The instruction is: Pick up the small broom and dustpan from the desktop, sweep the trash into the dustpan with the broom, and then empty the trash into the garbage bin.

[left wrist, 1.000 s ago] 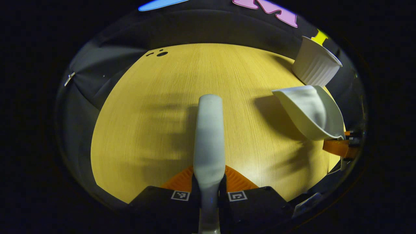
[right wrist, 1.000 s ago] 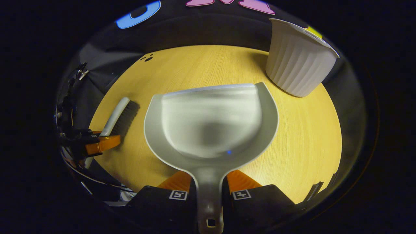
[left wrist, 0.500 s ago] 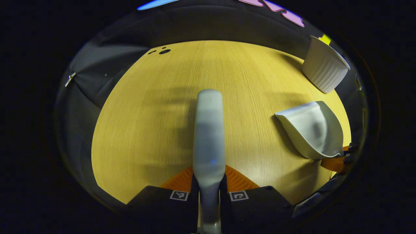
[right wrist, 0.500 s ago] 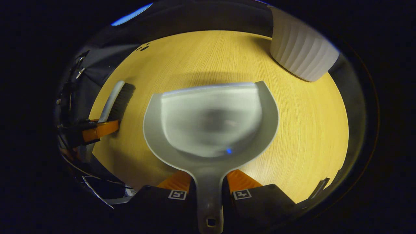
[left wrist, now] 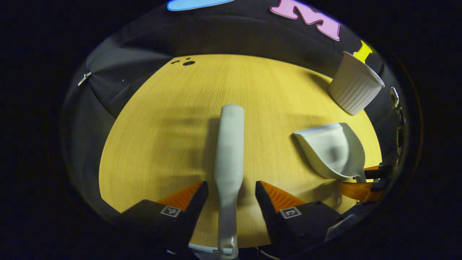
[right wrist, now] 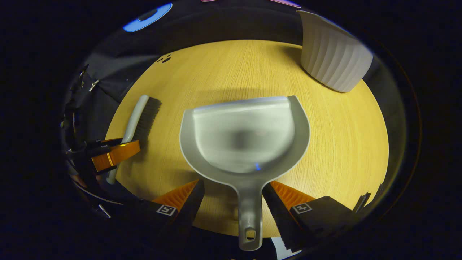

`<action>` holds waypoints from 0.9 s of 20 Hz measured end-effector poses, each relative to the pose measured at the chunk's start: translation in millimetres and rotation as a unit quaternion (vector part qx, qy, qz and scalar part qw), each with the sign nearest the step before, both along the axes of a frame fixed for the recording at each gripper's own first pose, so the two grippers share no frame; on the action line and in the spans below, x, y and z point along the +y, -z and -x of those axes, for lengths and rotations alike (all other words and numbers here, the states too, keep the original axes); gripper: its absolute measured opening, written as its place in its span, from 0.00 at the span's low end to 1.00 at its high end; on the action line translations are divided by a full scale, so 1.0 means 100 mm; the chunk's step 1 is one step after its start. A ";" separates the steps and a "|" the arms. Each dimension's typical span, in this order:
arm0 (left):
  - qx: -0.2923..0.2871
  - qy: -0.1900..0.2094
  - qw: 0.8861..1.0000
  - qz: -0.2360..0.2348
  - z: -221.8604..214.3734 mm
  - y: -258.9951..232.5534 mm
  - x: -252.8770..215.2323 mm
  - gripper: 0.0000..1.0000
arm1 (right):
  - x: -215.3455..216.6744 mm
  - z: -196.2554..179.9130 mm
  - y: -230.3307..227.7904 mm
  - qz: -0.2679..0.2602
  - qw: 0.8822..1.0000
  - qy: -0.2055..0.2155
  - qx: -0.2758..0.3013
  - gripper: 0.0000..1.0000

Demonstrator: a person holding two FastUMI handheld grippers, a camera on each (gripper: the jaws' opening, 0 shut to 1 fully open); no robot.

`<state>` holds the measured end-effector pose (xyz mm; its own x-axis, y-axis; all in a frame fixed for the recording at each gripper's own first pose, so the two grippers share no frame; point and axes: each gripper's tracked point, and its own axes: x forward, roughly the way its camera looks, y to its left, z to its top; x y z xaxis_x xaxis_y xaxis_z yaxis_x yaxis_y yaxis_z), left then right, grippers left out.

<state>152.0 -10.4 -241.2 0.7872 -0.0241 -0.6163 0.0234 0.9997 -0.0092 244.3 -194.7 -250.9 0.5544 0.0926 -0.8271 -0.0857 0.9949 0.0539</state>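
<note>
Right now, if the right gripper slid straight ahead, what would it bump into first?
The dustpan. Its handle already lies between the right gripper's open fingers, so it would probably hit the pan's body first.

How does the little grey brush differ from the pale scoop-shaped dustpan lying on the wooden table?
The small grey-handled broom is long and narrow with dark bristles along one side; the pale grey plastic dustpan is a broad, hollow scoop with a short handle. The broom lies to the dustpan's left in the right gripper view. Both rest on the yellow wooden desktop, handles between open orange fingers.
</note>
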 end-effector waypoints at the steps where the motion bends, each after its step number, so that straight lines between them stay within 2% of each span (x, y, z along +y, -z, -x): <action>1: -0.021 -0.001 1.000 0.000 0.06 -0.11 0.00 0.96 | -0.03 0.01 -0.07 0.011 1.000 0.006 -0.013 0.99; 4: -0.089 0.001 0.996 -0.009 0.23 -0.47 -0.01 0.97 | -0.03 0.05 -0.41 0.021 0.997 0.013 -0.071 1.00; 8: -0.168 0.017 0.986 0.003 0.53 -0.98 -0.13 0.97 | 0.10 0.09 -0.88 0.021 0.990 0.014 -0.140 0.99; 11: -0.239 0.002 0.971 -0.021 0.86 -1.39 -0.05 0.97 | 0.20 0.15 -1.19 0.025 0.982 0.007 -0.188 1.00; 15: -0.308 0.018 0.950 -0.046 1.31 -1.72 -0.10 0.96 | 0.36 0.37 -1.80 0.012 0.961 0.002 -0.278 0.99; 18: -0.331 0.045 0.942 -0.039 1.61 -1.83 -0.22 0.96 | 0.47 0.57 -2.24 -0.006 0.940 0.006 -0.341 0.99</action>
